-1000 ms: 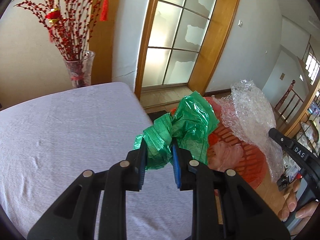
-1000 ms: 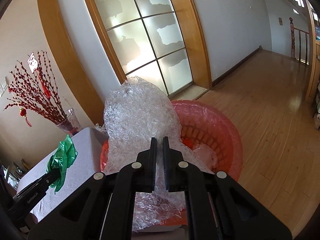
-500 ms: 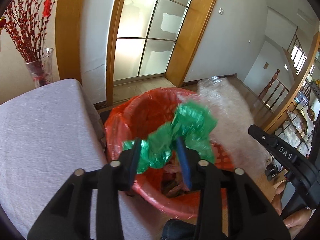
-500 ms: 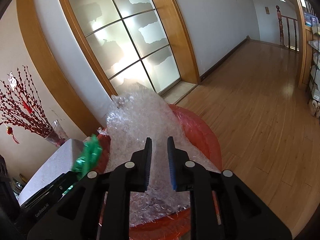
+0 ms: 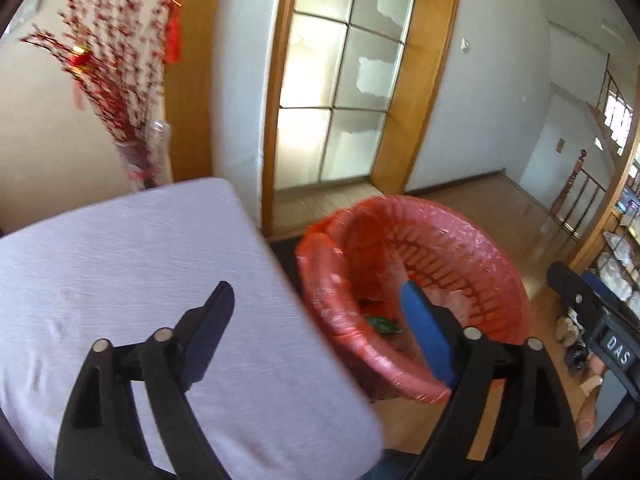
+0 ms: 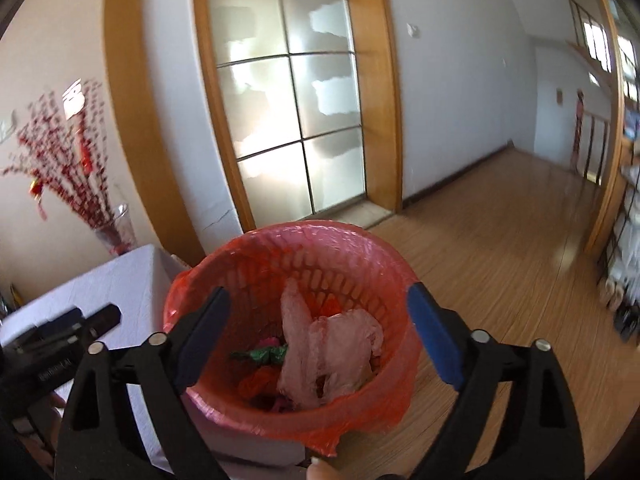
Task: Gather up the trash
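A red plastic bin with a red liner (image 6: 372, 256) stands on the floor beside the table; it also shows in the left wrist view (image 5: 472, 236). Inside lie the green plastic bag (image 6: 262, 354), also seen in the left wrist view (image 5: 382, 324), and the clear bubble wrap (image 6: 328, 348). My right gripper (image 6: 316, 320) is open and empty above the bin. My left gripper (image 5: 316, 320) is open and empty, straddling the table edge and the bin's rim.
A table with a white cloth (image 5: 120, 264) is left of the bin. A glass vase of red berry branches (image 5: 148, 160) stands at its far corner. Behind are a glass-paned door (image 6: 288, 112), wooden floor (image 6: 500, 240) and shelves at the right.
Both grippers opened wide. The green bag and the bubble wrap dropped into the bin. The left gripper swung back toward the table.
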